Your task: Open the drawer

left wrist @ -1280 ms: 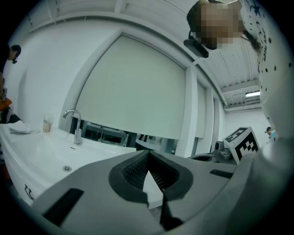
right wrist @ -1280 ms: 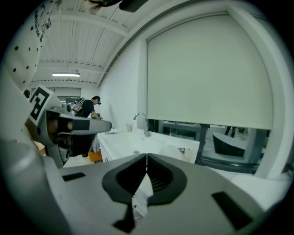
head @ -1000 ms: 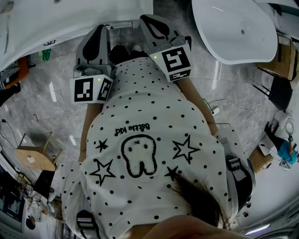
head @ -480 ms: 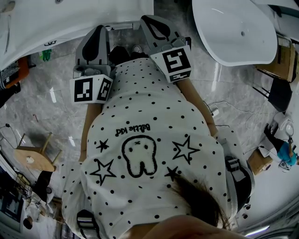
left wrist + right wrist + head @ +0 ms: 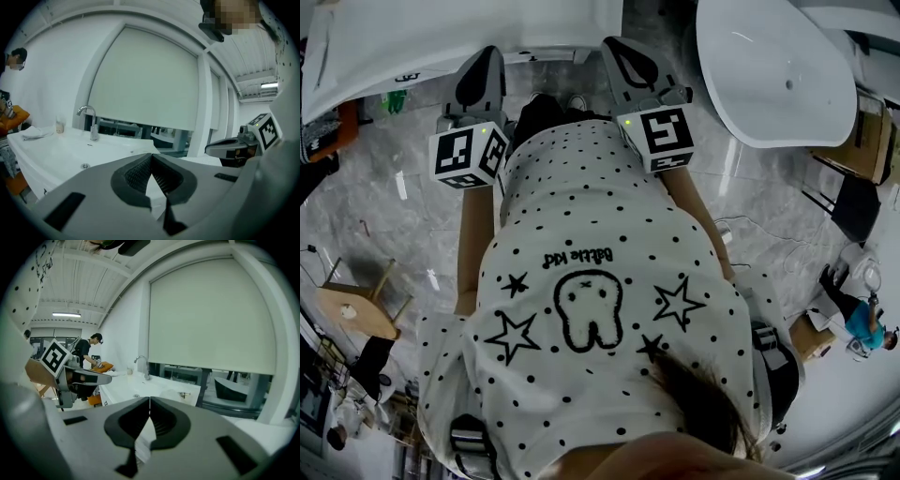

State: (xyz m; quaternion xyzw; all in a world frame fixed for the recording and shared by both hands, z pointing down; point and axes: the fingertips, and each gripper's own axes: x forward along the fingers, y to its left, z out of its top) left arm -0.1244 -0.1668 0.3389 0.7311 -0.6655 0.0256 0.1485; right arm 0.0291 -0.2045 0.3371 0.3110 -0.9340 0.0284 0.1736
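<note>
No drawer front can be made out in any view. A white vanity [image 5: 441, 33] with a basin and a chrome faucet [image 5: 90, 123] stands ahead of me. My left gripper [image 5: 484, 54] reaches up to the vanity's near edge, its jaws shut with nothing between them [image 5: 151, 156]. My right gripper [image 5: 615, 45] is held alongside to the right, also shut and empty [image 5: 149, 400]. Each gripper appears in the other's view: the right gripper [image 5: 234, 147], the left gripper [image 5: 75, 376]. My dotted shirt hides the floor and the vanity's front below the grippers.
A white bathtub [image 5: 773, 66] stands at the upper right. A wooden stool [image 5: 352, 311] is on the marble floor at the left, boxes [image 5: 874, 117] at the far right. A person [image 5: 90, 348] stands beyond the basin; a large blind [image 5: 145, 79] hangs behind it.
My left gripper has moved forward toward the vanity and a little left. The right gripper stays where it was. The head view has shifted slightly.
</note>
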